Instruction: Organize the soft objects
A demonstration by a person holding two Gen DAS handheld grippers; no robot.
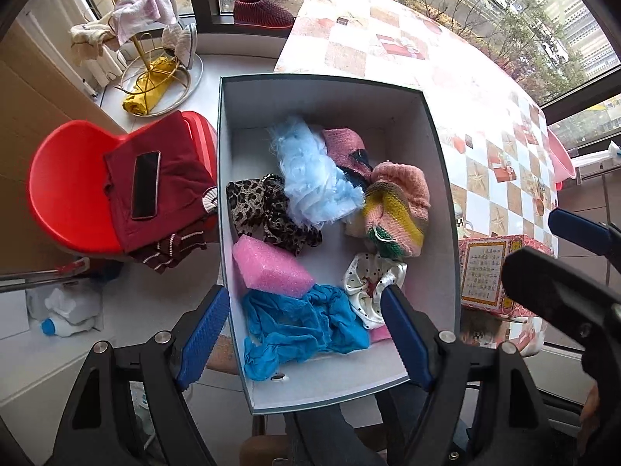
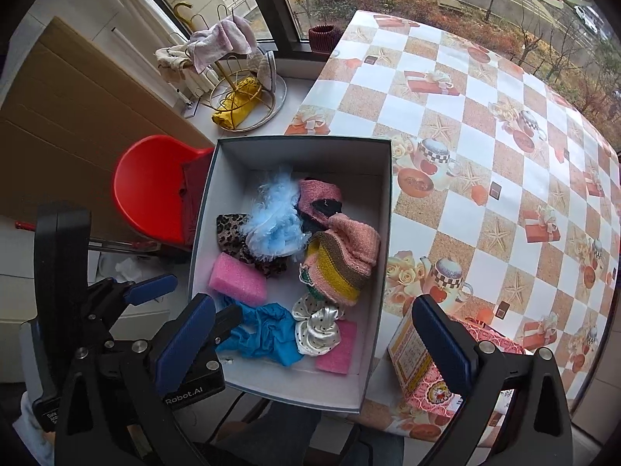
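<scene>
A grey-lined box [image 1: 240,116] at the table's edge holds several soft things: a light-blue fluffy piece [image 1: 314,178], a leopard scrunchie [image 1: 268,209], a pink sponge [image 1: 271,268], a crumpled blue cloth [image 1: 302,326], a white dotted satin scrunchie [image 1: 368,287], a striped knit piece [image 1: 392,213] and a pink knit piece [image 1: 345,147]. My left gripper [image 1: 306,310] hangs open above the blue cloth, holding nothing. My right gripper [image 2: 314,310] is wide open over the box's near end [image 2: 302,155], above the satin scrunchie [image 2: 318,326] and a second pink sponge [image 2: 337,345].
A pink patterned carton [image 2: 423,372] lies on the checked tablecloth [image 2: 485,155] right of the box. To the left, a red chair [image 1: 66,178] carries dark red clothing and a phone [image 1: 145,184]. A gold rack [image 1: 155,73] with cloths stands by the window.
</scene>
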